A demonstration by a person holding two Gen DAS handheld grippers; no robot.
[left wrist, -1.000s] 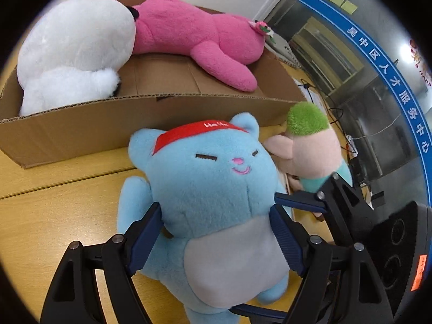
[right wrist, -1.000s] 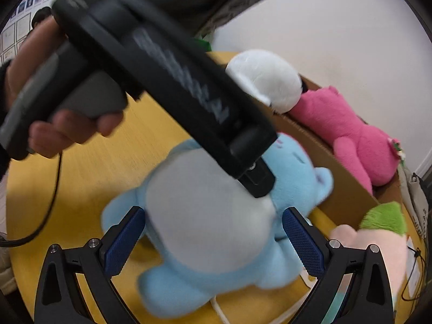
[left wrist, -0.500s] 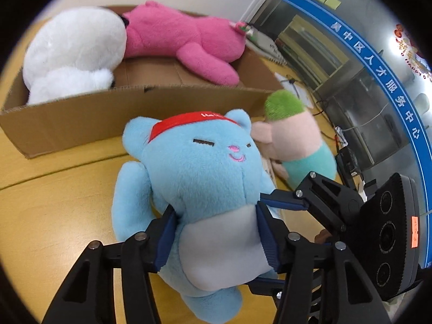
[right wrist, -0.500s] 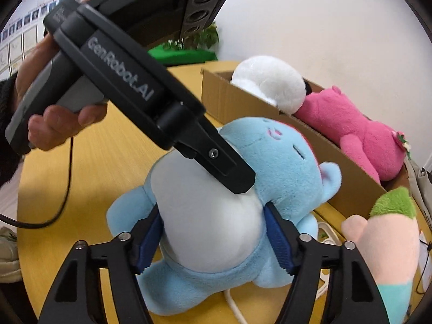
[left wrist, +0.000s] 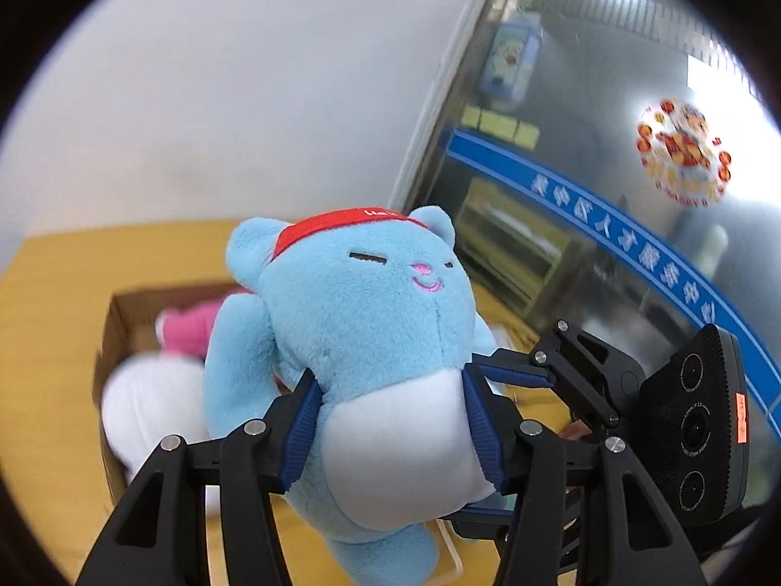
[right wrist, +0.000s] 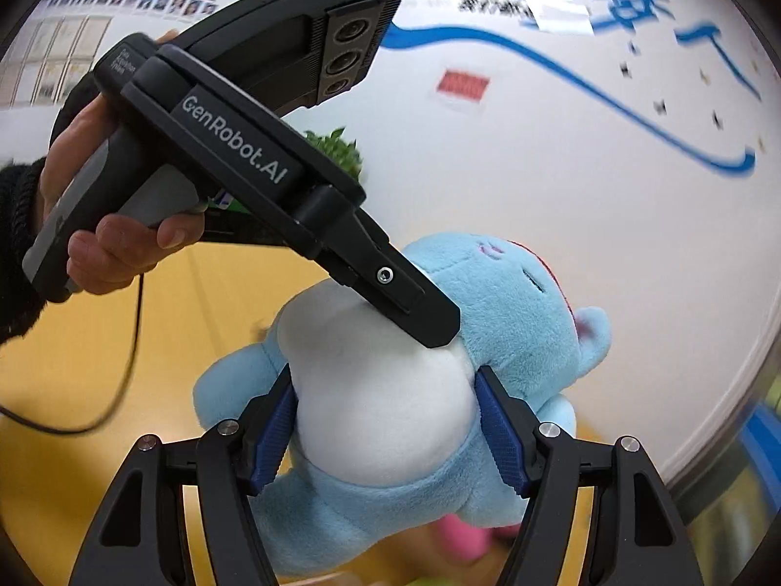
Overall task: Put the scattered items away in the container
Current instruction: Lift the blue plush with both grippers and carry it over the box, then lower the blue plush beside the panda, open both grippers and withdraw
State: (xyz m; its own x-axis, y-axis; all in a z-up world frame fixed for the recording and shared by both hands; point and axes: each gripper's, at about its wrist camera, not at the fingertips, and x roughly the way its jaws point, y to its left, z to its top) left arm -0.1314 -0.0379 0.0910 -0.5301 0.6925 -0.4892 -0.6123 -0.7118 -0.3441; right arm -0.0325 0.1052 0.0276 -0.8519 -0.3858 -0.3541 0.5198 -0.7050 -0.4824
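A light blue plush bear (left wrist: 361, 322) with a red headband and white belly hangs in the air, gripped by both grippers. My left gripper (left wrist: 390, 434) is shut on its belly from both sides. My right gripper (right wrist: 385, 434) is shut on the same belly (right wrist: 380, 400) from another side. The left gripper's body (right wrist: 254, 156) crosses the right wrist view. Below, the cardboard box (left wrist: 114, 327) holds a pink plush (left wrist: 188, 334) and a white plush (left wrist: 146, 410).
The yellow wooden table (left wrist: 53, 293) lies under the box. A white wall and a glass partition with a blue band (left wrist: 610, 239) stand behind. A black cable (right wrist: 97, 390) trails over the table. A green plant (right wrist: 337, 151) shows behind the left gripper.
Both grippers have lifted the blue bear off the table and carried it up over the box. The box now lies lower and farther in the left wrist view.
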